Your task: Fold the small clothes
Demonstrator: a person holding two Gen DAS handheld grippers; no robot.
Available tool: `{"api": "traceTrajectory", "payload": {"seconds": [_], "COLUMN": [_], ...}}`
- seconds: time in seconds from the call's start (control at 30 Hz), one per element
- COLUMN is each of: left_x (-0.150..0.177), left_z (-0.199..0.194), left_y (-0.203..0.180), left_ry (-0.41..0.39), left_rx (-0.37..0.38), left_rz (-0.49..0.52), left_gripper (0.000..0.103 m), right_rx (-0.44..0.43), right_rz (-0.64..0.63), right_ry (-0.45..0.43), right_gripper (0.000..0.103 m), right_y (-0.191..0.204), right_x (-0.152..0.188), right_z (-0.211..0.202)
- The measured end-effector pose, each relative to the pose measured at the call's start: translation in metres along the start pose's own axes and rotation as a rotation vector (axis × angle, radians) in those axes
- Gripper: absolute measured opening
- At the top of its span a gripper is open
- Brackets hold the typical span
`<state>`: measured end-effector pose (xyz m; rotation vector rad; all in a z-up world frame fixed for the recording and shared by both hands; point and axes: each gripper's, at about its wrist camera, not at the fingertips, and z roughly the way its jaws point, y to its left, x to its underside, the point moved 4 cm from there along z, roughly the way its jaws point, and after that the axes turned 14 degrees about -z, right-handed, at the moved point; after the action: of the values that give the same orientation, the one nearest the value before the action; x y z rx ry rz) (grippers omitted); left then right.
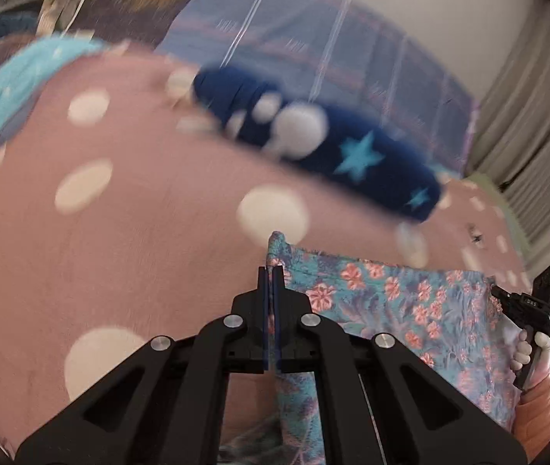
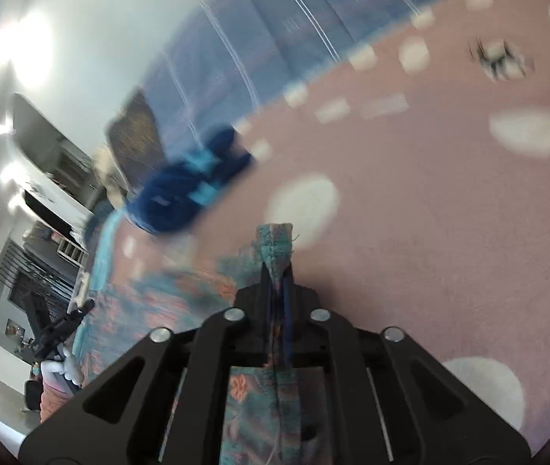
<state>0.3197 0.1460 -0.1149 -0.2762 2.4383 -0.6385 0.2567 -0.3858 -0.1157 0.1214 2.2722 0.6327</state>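
Jaws: both pairs are pressed together on the floral garment (image 1: 391, 310); my left gripper (image 1: 271, 275) pinches one top corner, my right gripper (image 2: 280, 267) pinches the other, with a bunched seam poking out past its tips.
Garment: small teal cloth with pink flowers, stretched between my two grippers and hanging just above the bed cover (image 1: 139, 232).
Step in hand, as I judge it: spreading the piece taut so I can lay it flat for the first fold.
How to do it well: I keep both corners level, hold even tension so the top edge stays straight, lower the free hem first, then let the corners down without dragging.
Risk: my right grip sits on thick bunched fabric, so it may slip.
Surroundings: pink bed cover with pale spots; a dark blue star-print garment (image 1: 333, 143) lies well beyond, near a striped blue blanket (image 1: 313, 38).
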Motion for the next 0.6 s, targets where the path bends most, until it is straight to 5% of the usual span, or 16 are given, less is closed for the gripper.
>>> {"api": "traceTrajectory", "payload": {"seconds": [0.13,0.27,0.43,0.6], "left_x": [0.017,0.026,0.064,0.12], "left_z": [0.006,-0.024,-0.067,-0.085], "left_y": [0.009,0.014,0.01,0.014], "left_ry": [0.036,0.016,0.026,0.083], "left_rx": [-0.031,-0.025,0.106,0.088], "left_rz": [0.015,-0.006,-0.009,0.04], "left_gripper": [0.003,0.027,0.03,0.03], "right_rx": [0.024,0.072,0.063,0.072], "right_rz": [0.012,-0.011,-0.066,-0.126], "right_ry": [0.014,0.019,-0.013,0.017], "right_gripper": [0.013,0.023,0.03,0.033], "right_y": [-0.003,0.005,0.028,0.049], "right_x": [0.011,0.014,0.038,0.092], "right_z": [0.007,-0.017,-0.061,-0.09]}}
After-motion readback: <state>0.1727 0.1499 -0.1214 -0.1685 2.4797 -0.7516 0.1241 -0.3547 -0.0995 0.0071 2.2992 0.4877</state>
